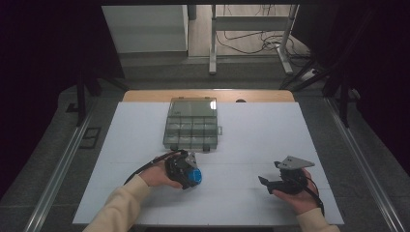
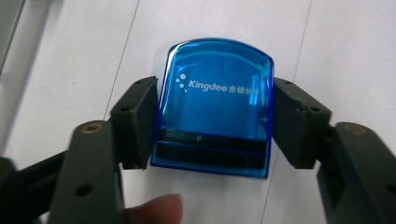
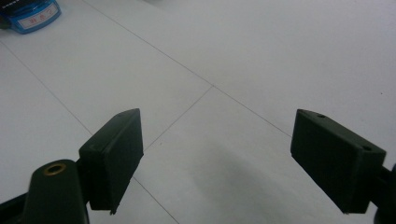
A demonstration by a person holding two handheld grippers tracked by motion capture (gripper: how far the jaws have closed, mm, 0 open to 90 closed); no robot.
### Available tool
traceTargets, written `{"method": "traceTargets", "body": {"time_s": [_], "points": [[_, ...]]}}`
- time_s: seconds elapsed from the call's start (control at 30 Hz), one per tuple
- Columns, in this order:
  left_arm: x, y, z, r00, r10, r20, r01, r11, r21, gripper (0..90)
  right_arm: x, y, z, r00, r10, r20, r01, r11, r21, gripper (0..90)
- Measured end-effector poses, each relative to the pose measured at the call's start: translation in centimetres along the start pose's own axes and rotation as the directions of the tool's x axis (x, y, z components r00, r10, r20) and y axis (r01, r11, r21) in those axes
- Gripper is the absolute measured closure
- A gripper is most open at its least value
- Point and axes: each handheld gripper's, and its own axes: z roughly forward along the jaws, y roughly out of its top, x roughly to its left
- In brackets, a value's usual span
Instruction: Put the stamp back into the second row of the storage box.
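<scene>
Left tool (image 2: 212, 123) pinches a blue stamp (image 2: 215, 107); right tool (image 3: 217, 161) spread, compartment box (image 1: 192, 124) beyond.

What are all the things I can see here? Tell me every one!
blue Kingdee stamp: one, see-through blue, on the white table, between the left jaws
compartment box: one, clear grey, far middle of the table, lid shut
table: one, white top, wooden far edge
cables: several, dark, on the floor beyond
left hand-held gripper: one, black, shut on the stamp
right hand-held gripper: one, black, open
hands: two, cream sleeves
</scene>
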Motion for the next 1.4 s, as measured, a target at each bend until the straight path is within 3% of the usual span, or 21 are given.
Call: {"method": "traceTargets", "body": {"time_s": [0.33, 0.7, 1.03, 1.4], "points": [[-0.2, -0.1, -0.4, 0.9991, 0.041, 0.001, -0.041, 0.9989, -0.02, 40.5, 0.0, 0.0, -0.1, 1.0, -0.005, 0.002, 0.005, 1.0, 0.001, 17.2], [0.0, -0.5, -2.5, 0.9994, 0.013, -0.032, -0.015, 0.9968, -0.078, 40.5, -0.1, 0.0, -0.1, 1.0, -0.004, 0.003, 0.004, 1.0, 0.002, 17.3], [0.0, -0.7, -5.1, 0.9983, -0.002, -0.058, -0.008, 0.9856, -0.169, 40.5, 0.0, 0.0, 0.0, 1.0, 0.006, 0.008, -0.006, 1.0, 0.0, 17.4], [0.4, -0.3, -6.5, 0.9968, -0.009, -0.079, -0.006, 0.9804, -0.197, 40.5, -0.1, 0.0, -0.1, 1.0, 0.0, 0.0, 0.0, 1.0, -0.004, 17.4]]}}
